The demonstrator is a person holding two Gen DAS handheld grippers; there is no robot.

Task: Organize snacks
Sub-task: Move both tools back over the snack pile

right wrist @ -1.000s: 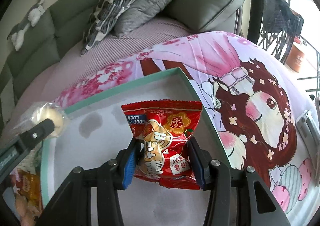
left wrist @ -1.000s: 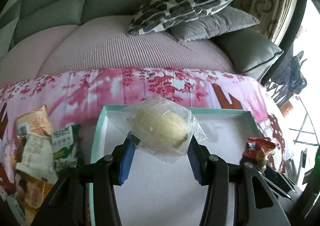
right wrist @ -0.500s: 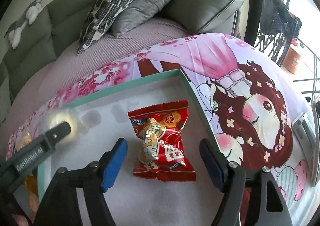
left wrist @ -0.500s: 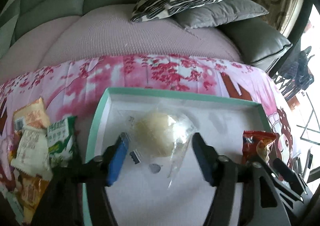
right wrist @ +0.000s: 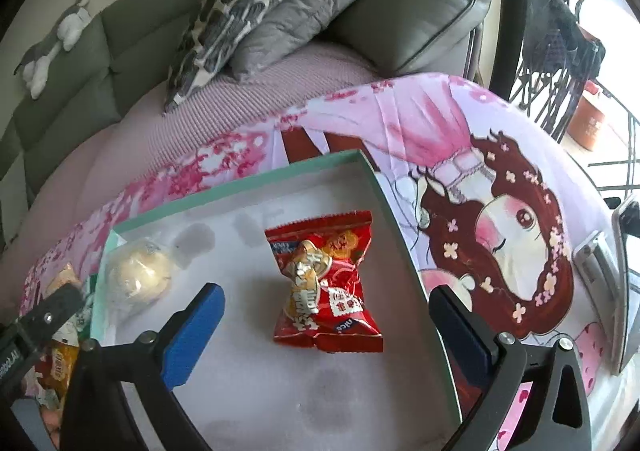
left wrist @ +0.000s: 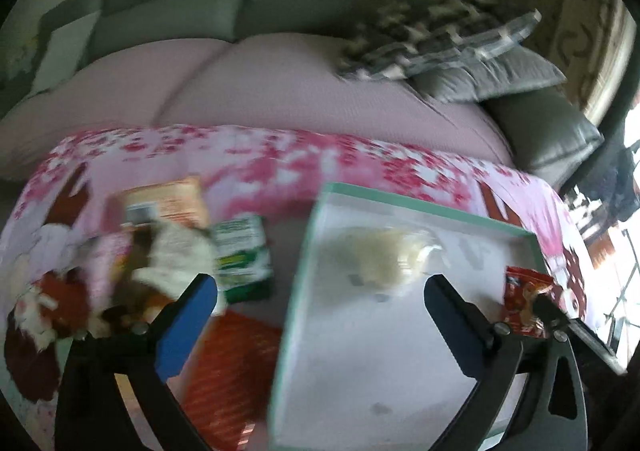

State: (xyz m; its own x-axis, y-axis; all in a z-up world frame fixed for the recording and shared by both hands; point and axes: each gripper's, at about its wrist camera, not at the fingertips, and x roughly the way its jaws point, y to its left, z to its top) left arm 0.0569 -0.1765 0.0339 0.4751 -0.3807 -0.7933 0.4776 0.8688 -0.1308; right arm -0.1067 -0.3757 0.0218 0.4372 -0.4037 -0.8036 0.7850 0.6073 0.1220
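A white tray with a teal rim [left wrist: 304, 251] [right wrist: 248, 183] lies on the pink printed cloth. In it lie a clear-wrapped pale bun [left wrist: 384, 255] [right wrist: 136, 277] and a red snack packet [right wrist: 326, 283] [left wrist: 524, 299]. My left gripper [left wrist: 320, 303] is open and empty, hovering over the tray's left rim. Left of the tray is a pile of loose snacks: a green packet [left wrist: 242, 259], an orange packet [left wrist: 168, 203], a white one [left wrist: 176, 259] and an orange-red packet [left wrist: 232, 367]. My right gripper [right wrist: 326, 315] is open and empty around the red packet without touching it.
A grey sofa with a mauve seat cover [left wrist: 260, 83], a patterned cushion [right wrist: 240, 11] and a grey cushion [right wrist: 316, 11] stands behind the table. A silver device [right wrist: 620, 283] lies at the table's right edge. Metal railings [right wrist: 560, 63] show at the far right.
Both grippers opened and let go: the bun and the red packet now lie in the tray. My left gripper has swung left toward the snack pile; the view is motion-blurred. The right pulled back slightly.
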